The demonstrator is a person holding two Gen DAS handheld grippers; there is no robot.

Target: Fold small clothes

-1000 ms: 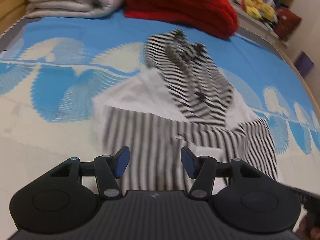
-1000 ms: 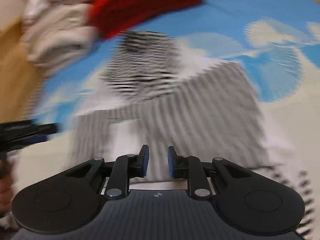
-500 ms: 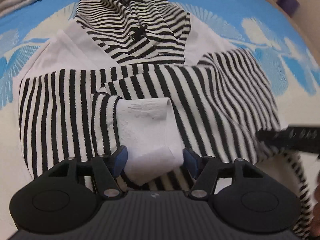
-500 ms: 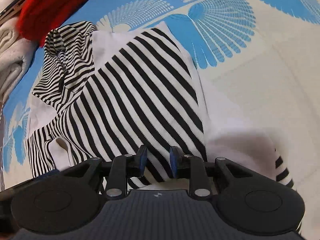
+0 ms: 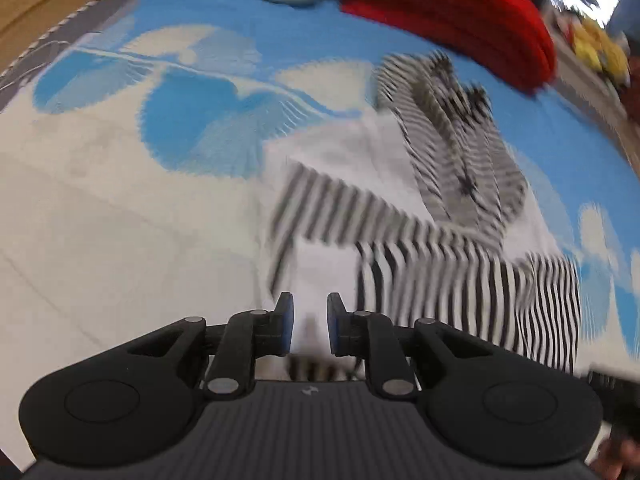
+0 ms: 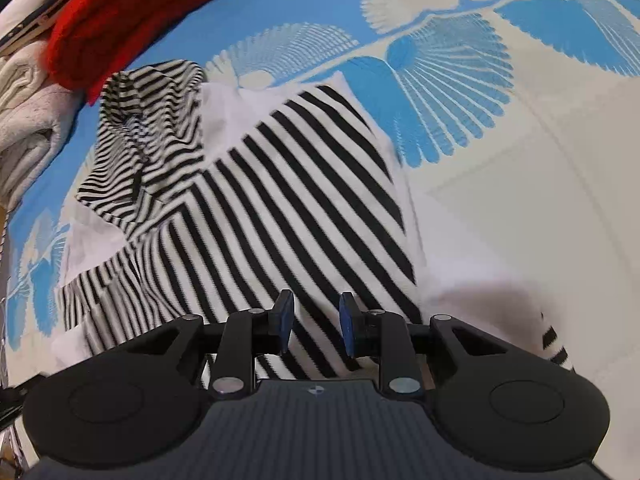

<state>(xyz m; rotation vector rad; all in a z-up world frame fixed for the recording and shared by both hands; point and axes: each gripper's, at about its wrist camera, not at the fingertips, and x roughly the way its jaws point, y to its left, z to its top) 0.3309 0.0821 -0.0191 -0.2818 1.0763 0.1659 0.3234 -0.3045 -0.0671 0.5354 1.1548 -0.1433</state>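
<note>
The left claw [image 5: 310, 330] had just been closing, its jaws narrow with white cloth of the striped garment [image 6: 280, 208] between them. The right claw [image 6: 316, 330] gripped striped fabric. The garment lay mid-bed [image 6: 520, 220], folded blankets [image 5: 452, 16] along the far edge.

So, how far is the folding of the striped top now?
Done: sleeves look folded in across the striped top. In hand: the left gripper has just been closing, seemingly with white cloth between its jaws; the right gripper sits at its near edge. Left: folding the body up.
</note>
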